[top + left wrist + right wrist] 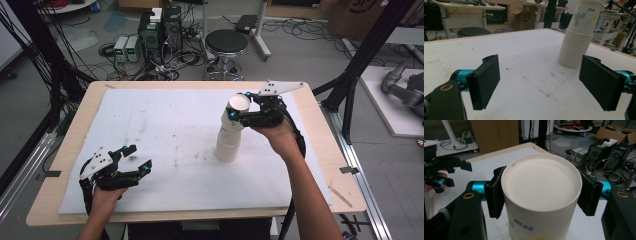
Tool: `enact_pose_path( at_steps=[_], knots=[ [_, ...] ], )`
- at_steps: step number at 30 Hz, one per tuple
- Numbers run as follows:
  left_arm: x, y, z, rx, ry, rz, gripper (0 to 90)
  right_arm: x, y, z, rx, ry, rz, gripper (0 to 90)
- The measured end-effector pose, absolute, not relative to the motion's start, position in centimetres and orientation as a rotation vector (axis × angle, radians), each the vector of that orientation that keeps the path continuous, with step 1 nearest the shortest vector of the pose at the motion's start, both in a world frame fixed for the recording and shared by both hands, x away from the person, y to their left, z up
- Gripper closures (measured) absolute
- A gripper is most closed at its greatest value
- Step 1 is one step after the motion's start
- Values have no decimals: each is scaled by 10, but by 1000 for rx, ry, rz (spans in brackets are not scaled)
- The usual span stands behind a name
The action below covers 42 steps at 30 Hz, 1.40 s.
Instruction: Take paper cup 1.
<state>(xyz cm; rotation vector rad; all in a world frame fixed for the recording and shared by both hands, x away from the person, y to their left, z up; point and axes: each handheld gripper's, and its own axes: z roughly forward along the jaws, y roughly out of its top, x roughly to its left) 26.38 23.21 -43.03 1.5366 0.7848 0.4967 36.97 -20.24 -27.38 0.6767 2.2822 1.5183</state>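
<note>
- The right gripper (239, 114) is held raised over the worktop (165, 130), reaching leftward from the right hand (280, 136).
- Its jaws are clamped on the upturned top cup (541, 195), one on each side.
- The left gripper (136, 159) is rested low at the near left, jaws wide apart.
- The top cup is white with printed flowers, tilted above the cup stack (575, 51) near the worktop's middle.

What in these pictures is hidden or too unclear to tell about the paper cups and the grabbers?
- Small blue print on the top white paper cup: blurred in the right gripper view.
- Whether that cup is clear of the stack of upside-down white paper cups: high view too small; in the left gripper view its top is cut off.
- Right gripper pads: mostly behind the cup.
- Left gripper: open, empty.
</note>
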Motion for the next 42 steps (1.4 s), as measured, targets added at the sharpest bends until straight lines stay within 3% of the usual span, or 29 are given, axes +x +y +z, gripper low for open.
enact_pose_path(
  at_steps=[22,42],
  knots=[
    [261,230,-431,1548,772,491,170,329,-252,-264,695,2194,1539,351],
    [259,220,-430,1557,718,474,159,297,-263,-332,666,2266,1544,353]
  ],
)
